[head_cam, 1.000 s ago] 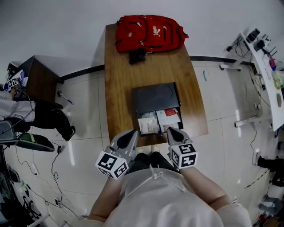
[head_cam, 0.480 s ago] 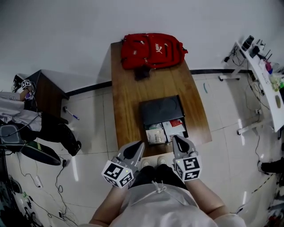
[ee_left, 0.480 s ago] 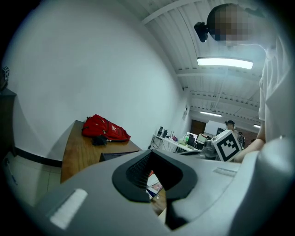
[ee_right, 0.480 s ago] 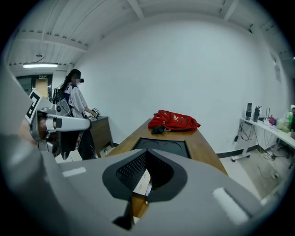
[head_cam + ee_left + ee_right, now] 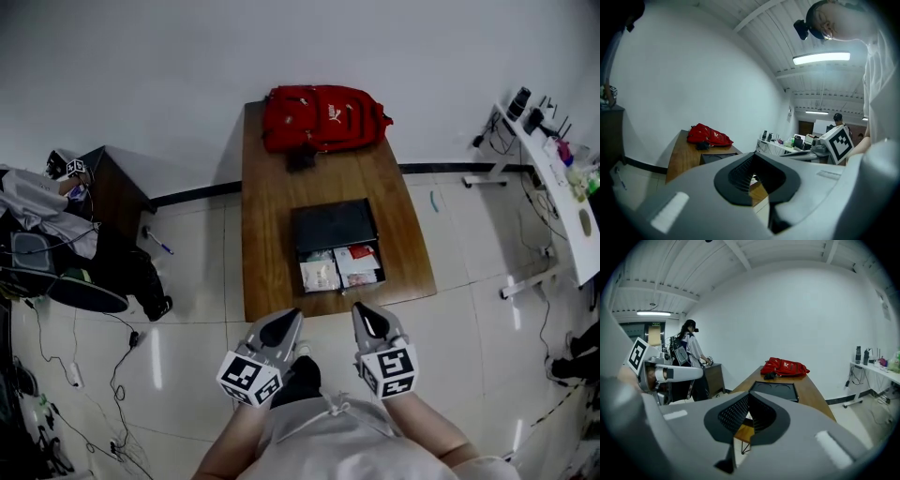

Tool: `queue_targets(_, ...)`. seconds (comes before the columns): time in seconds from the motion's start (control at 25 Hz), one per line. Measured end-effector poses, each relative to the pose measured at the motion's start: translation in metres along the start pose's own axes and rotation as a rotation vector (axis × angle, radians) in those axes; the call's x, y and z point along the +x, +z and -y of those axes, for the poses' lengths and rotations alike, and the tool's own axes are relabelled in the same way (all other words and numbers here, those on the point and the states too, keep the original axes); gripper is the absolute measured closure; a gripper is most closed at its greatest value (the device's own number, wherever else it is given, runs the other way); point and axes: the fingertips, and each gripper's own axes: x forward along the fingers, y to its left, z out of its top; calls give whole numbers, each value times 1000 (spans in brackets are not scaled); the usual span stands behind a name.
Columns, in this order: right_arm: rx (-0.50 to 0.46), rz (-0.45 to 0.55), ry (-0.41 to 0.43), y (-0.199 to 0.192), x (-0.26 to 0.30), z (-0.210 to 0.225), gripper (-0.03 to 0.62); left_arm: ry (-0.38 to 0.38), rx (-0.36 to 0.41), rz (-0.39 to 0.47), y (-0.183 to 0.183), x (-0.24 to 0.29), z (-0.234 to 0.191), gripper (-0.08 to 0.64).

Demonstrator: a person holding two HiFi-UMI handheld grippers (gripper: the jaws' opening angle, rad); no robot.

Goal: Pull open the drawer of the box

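Note:
A black box lies on the wooden table. Its drawer stands pulled out toward me, showing white and red packets inside. Both grippers hang over the floor in front of the table's near edge, clear of the drawer. My left gripper is shut and holds nothing. My right gripper is likewise shut and empty. In the right gripper view the box shows beyond the closed gripper. In the left gripper view the box sits just past the gripper.
A red backpack with a small black pouch lies at the table's far end. A dark cabinet and cables are on the left. A white desk stands at the right. A person stands by the cabinet.
Both grippers have drawn back from the drawer front to over the floor, off the table. The drawer stays open. The head view has pulled back from the table.

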Motion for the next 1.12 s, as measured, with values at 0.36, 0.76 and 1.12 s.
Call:
queue_targets(0.36, -61, 72, 96, -26, -124, -7, 584, 44, 33, 52, -35, -40, 132, 554)
queue_targets(0.76, -96, 99, 110, -57, -205, -15, 584, 75, 53, 59, -57, -80, 204, 554)
queue_targets(1.12, -116, 133, 113, -30, -205, -38, 584, 75, 28, 80, -37, -103, 183, 554)
